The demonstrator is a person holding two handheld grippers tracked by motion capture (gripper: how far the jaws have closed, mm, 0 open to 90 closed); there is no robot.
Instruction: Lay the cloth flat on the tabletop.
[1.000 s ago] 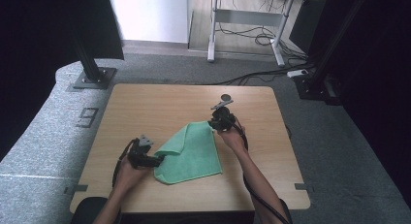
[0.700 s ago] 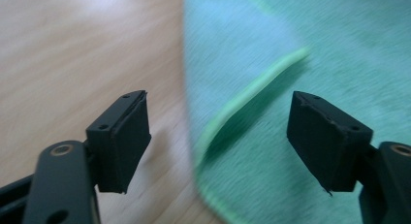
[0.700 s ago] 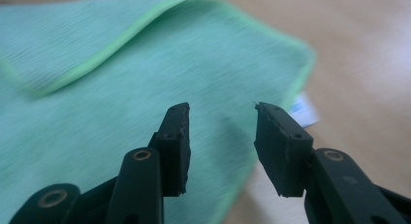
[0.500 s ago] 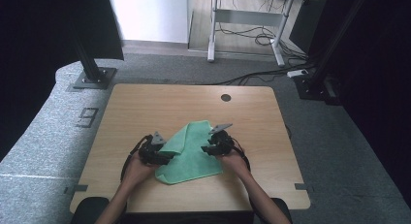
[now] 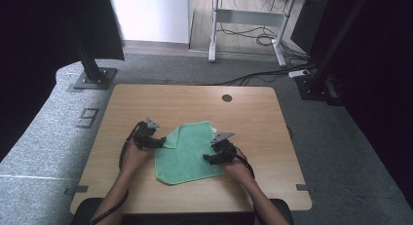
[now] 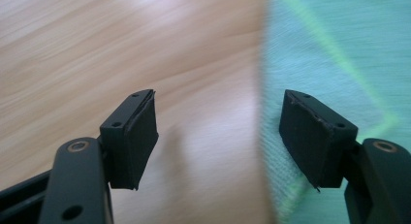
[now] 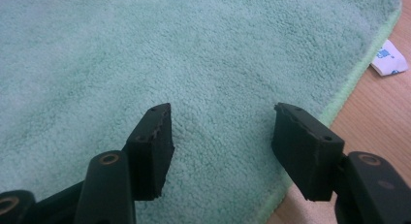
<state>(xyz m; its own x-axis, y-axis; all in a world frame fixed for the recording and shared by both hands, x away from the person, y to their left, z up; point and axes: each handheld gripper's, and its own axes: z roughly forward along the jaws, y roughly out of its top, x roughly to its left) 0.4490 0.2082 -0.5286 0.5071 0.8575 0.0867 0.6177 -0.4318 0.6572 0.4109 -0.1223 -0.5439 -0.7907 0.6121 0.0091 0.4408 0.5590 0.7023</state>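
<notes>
A green cloth point(image 5: 187, 154) lies folded on the wooden table point(image 5: 195, 101), a little near of centre. My left gripper point(image 5: 159, 141) is at the cloth's left edge. In the left gripper view it point(image 6: 218, 136) stands open, one jaw over bare wood and the other over the cloth point(image 6: 339, 64). Its jaws have just been closing a little and pinch nothing. My right gripper point(image 5: 209, 159) hovers over the cloth's right side. Low over the pile point(image 7: 194, 54), the right gripper point(image 7: 223, 141) is open; its jaws have just been opening, with nothing gripped.
A small white label point(image 7: 387, 59) sticks out beside the cloth's edge. A round cable hole point(image 5: 227, 98) sits in the table's far part. Bare wood surrounds the cloth. Black stand bases point(image 5: 90, 79) and a desk frame point(image 5: 248, 25) stand on the floor beyond the table.
My right gripper came from the cloth's far right corner toward the near side and opened, leaving the cloth folded smaller. My left gripper shifted slightly along the cloth's left edge.
</notes>
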